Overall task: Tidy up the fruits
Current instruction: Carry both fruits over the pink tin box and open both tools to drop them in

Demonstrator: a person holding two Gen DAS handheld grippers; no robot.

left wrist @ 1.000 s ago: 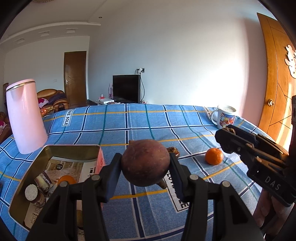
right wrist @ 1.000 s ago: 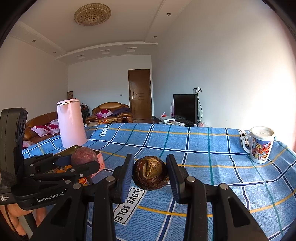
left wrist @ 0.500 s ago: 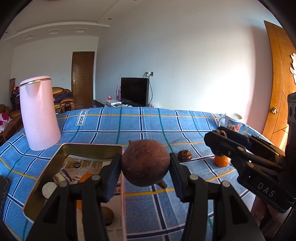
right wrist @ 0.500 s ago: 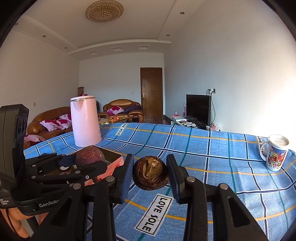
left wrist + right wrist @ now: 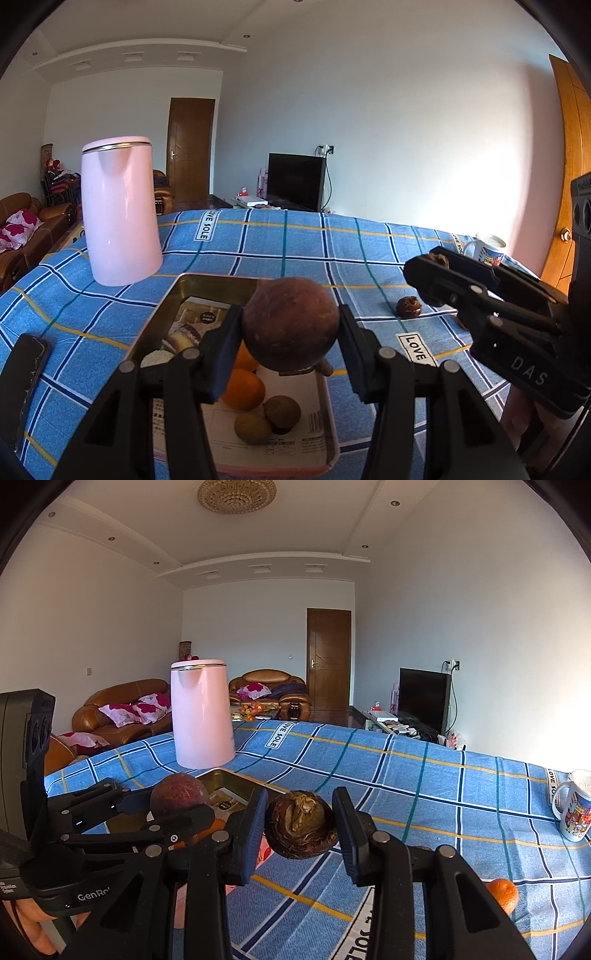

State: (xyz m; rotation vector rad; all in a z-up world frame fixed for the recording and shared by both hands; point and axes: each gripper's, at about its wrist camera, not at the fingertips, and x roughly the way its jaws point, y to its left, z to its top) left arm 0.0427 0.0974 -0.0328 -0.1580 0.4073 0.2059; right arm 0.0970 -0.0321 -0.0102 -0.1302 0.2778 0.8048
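The left gripper [image 5: 291,334] pinches a round brown fruit [image 5: 290,325] between its pads and holds it in the air above the tin [image 5: 207,282], over the tin's near half. The right gripper [image 5: 300,821] has its jaws closed on a dark, wrinkled fruit [image 5: 300,825], held above the blue checked cloth [image 5: 258,243] just right of the tin; seen from the left camera it hangs off the tin's right side.

Inside the tin lie an orange [image 5: 244,389], with a second one partly hidden behind the left pad, plus two small brown fruits [image 5: 281,409] at the near end, all resting on printed paper. Another dark fruit [image 5: 409,307] sits on the cloth to the right of the tin. A loose orange [image 5: 501,891] lies further right still.

Behind the tin stands a pink kettle [image 5: 120,216]. A mug [image 5: 572,806] sits well to the tin's right at the cloth's edge, and a phone [image 5: 24,373] lies left of the tin.
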